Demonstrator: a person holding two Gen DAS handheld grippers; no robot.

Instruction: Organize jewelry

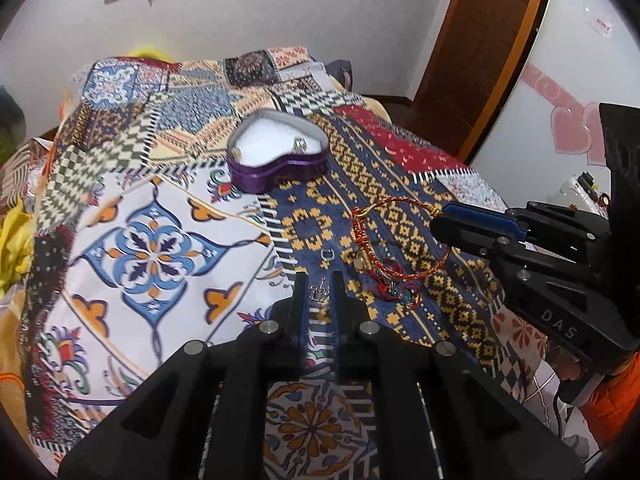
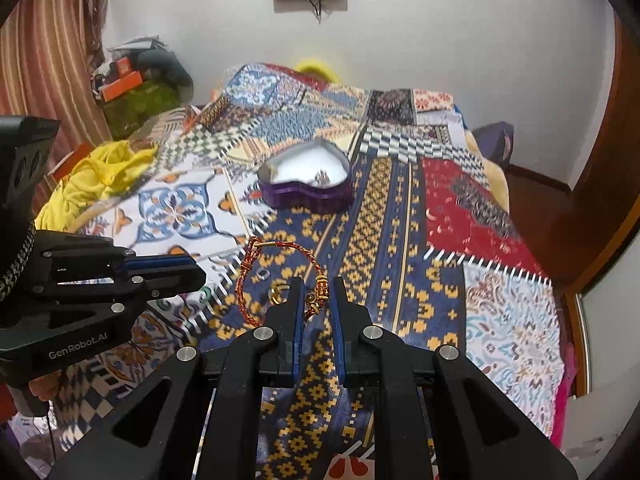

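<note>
A purple heart-shaped box [image 1: 278, 158] with a white lining stands open on the patterned cloth; a silver ring [image 1: 300, 144] lies inside it. The box also shows in the right wrist view [image 2: 308, 184]. My left gripper [image 1: 319, 284] is narrowly open around a small silver crown-shaped piece [image 1: 319, 293] on the cloth. A red-and-gold cord bracelet [image 1: 400, 236] lies to its right, with a small silver ring [image 1: 328, 255] and a red string piece [image 1: 400, 292] nearby. My right gripper [image 2: 316, 288] is narrowly open around the bracelet's beaded end [image 2: 320, 294].
The patchwork cloth [image 1: 160, 248] covers the whole bed. A yellow garment [image 2: 96, 180] lies at the left edge. Clutter and a curtain [image 2: 48, 60] stand at the back left. A wooden door frame [image 1: 488, 56] is at the right. A gold ring [image 2: 277, 294] lies inside the bracelet.
</note>
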